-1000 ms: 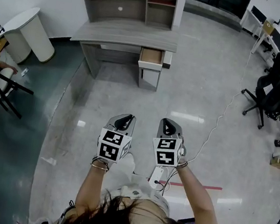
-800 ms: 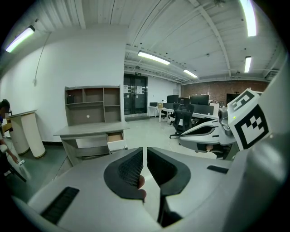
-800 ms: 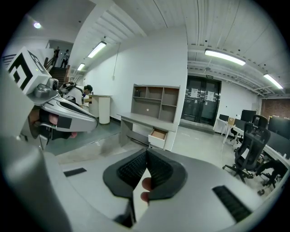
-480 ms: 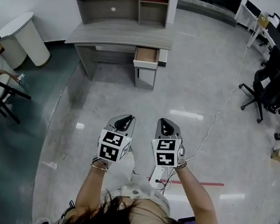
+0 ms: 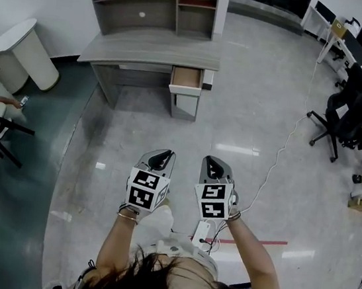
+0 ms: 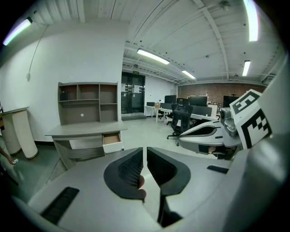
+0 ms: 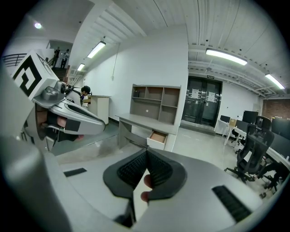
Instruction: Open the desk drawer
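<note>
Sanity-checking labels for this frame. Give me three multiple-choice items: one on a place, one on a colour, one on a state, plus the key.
1. In the head view, where does the drawer sit on the desk?
A. under the desktop's right end
B. under its left end
C. on top of the desktop

2. What colour is the office chair near the head view's right edge?
A. white
B. black
C. red

3. What state is the drawer in?
A. shut flush
B. pulled out, inside showing
C. taken out of the desk altogether

Key:
1 A, since the drawer hangs below the desktop's right end.
2 B, since the chair's seat, back and legs are all black.
3 B, since the drawer's front stands forward of the desk and its brown inside is visible.
</note>
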The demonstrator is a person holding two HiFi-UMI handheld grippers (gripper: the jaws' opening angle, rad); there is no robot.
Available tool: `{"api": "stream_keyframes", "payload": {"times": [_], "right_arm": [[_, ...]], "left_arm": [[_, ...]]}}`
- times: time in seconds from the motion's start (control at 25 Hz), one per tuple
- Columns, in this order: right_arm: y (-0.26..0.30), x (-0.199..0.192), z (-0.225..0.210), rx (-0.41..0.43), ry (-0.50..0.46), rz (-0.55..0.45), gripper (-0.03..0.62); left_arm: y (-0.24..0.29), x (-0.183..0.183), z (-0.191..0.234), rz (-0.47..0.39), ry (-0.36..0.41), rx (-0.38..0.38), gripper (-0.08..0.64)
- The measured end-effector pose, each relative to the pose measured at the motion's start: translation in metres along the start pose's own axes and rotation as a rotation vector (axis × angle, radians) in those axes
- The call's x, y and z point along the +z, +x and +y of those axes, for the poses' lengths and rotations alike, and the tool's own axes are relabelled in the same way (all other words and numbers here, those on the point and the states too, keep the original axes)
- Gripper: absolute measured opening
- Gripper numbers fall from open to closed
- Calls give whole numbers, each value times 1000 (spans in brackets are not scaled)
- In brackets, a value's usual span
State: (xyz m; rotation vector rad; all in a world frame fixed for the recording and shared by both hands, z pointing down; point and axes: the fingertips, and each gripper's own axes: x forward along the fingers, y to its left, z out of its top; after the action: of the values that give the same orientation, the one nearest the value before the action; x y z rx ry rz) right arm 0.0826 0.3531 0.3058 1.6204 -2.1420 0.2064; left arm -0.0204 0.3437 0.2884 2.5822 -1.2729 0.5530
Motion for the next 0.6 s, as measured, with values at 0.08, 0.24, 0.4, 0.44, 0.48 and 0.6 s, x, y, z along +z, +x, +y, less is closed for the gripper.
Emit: {"api": "stream_keyframes", "payload": {"times": [0.08, 0.24, 0.4, 0.44, 0.48, 0.6], "right_arm": [[10, 2, -3, -11, 2, 11, 20], [27, 8, -12, -31, 6, 21, 20], [45, 12, -19, -51, 11, 36, 20], [49, 14, -20, -56, 11, 39, 21], [53, 16, -20, -61, 10, 42, 20], [62, 20, -21, -67, 5, 48, 20]], "left_arm": [[8, 4, 8, -1, -8, -8, 35], [28, 15, 20, 0, 0, -23, 35], [44, 21, 33, 6, 5, -39, 35], [47, 22, 37, 7, 5, -42, 35], [50, 23, 41, 9, 4, -44, 35], [58, 27, 49, 10, -2, -52, 35]]}}
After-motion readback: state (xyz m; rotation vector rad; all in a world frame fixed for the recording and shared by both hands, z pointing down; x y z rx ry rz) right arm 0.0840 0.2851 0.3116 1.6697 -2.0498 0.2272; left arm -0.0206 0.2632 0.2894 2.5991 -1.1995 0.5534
